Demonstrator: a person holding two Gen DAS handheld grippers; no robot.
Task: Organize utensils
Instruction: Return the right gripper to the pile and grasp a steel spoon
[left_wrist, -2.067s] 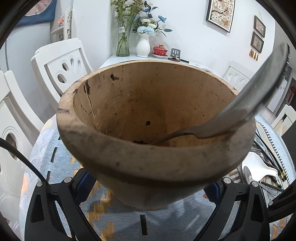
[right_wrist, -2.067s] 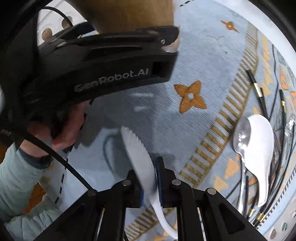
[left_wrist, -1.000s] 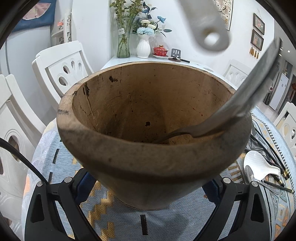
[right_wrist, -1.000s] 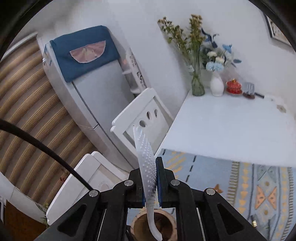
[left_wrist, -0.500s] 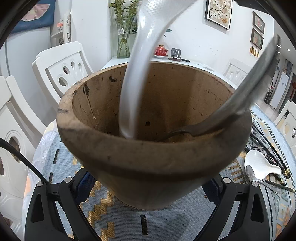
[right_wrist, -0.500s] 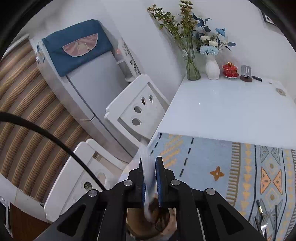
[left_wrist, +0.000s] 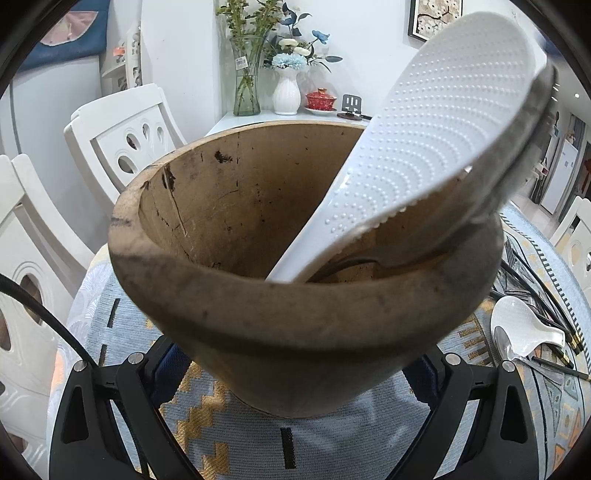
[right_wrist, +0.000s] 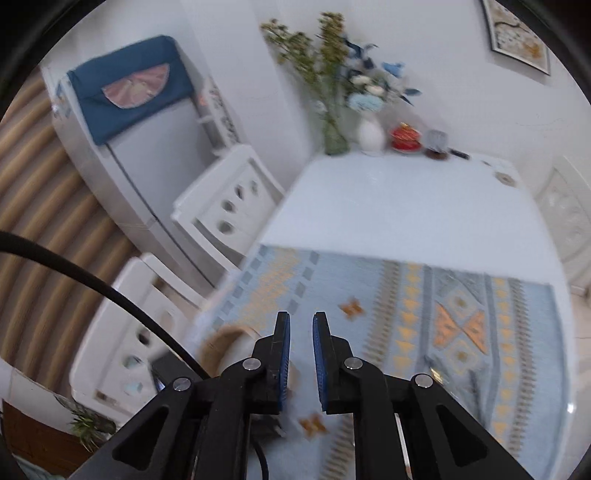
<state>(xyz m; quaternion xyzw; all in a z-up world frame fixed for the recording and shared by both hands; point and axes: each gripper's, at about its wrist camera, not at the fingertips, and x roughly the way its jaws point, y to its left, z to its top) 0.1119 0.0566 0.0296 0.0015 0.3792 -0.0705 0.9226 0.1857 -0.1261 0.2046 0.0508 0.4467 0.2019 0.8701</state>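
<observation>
My left gripper (left_wrist: 291, 373) is shut on a brown wooden utensil holder (left_wrist: 295, 325), one finger on each side of its base. A white dotted rice paddle (left_wrist: 443, 129) stands in the holder and leans over the right rim. Behind it rests a grey metal spoon (left_wrist: 532, 147). In the right wrist view my right gripper (right_wrist: 301, 332) hovers above the patterned mat (right_wrist: 406, 314); its jaws have just been opening and nothing is between them. The holder (right_wrist: 221, 343) shows blurred at the gripper's lower left.
A white ceramic spoon (left_wrist: 524, 325), a metal spoon (left_wrist: 506, 343) and black chopsticks (left_wrist: 535, 291) lie on the mat at the right. White chairs (left_wrist: 122, 140) stand to the left. Vases with flowers (left_wrist: 286, 92) stand at the far end of the table (right_wrist: 388, 199).
The right gripper carried the white paddle over the holder, lowered it in and let go. The paddle now leans on the right rim, and the right gripper has swung away to the right.
</observation>
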